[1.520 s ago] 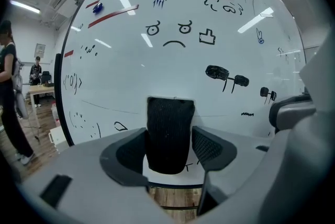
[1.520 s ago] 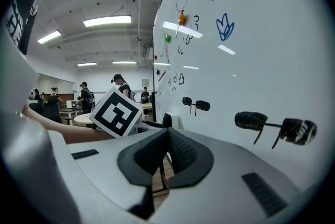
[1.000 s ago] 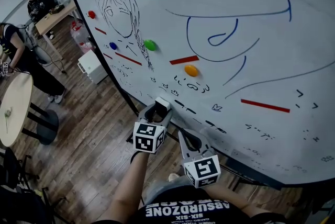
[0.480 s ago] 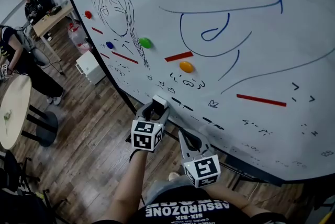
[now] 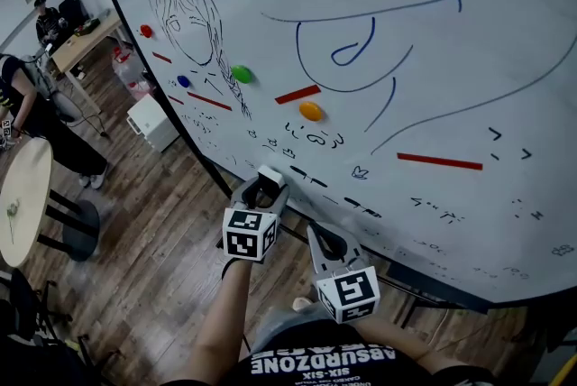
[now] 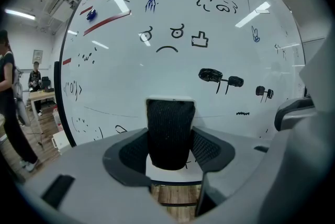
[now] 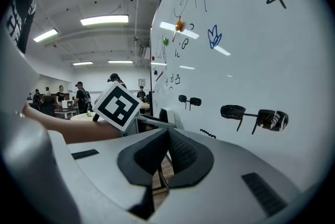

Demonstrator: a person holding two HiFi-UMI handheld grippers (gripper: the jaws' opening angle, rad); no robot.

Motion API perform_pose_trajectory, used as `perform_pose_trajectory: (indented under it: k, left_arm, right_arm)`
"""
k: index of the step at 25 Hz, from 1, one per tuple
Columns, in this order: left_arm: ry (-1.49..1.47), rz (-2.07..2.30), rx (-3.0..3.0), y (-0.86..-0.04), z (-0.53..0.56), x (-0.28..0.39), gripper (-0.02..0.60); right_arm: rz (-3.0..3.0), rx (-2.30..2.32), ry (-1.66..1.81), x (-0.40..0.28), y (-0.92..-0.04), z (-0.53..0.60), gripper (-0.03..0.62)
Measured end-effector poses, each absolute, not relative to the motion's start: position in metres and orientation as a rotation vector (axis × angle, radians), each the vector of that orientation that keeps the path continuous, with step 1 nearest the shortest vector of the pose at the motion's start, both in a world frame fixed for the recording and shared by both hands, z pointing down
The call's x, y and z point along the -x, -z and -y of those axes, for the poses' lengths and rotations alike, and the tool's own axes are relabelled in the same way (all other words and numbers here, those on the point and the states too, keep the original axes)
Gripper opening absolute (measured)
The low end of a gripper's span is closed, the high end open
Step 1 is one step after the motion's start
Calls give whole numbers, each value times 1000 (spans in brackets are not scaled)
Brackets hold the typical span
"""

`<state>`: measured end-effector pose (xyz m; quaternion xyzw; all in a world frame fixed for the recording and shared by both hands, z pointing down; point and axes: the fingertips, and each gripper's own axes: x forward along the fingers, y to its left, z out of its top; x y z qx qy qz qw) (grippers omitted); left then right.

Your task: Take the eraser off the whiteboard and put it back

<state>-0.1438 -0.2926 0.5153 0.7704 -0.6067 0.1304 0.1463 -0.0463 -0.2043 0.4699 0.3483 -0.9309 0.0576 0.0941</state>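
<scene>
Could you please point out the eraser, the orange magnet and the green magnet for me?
eraser [image 6: 170, 131], left gripper view, middle of its black felt face.
orange magnet [image 5: 311, 111], head view, centre of its dome.
green magnet [image 5: 242, 74], head view, centre of its dome.

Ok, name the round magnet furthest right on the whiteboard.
The orange magnet, below a red strip; the green magnet, blue magnet and red magnet sit further left.
</scene>
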Motion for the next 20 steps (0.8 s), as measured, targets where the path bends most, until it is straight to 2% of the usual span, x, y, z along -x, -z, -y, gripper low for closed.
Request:
perform_pose_trajectory:
  k: [20]
  left_arm:
    - [-405, 1724, -2246, -499, 249, 157, 244]
  right_arm:
    - [2757, -1092, -171, 59, -455, 167, -2]
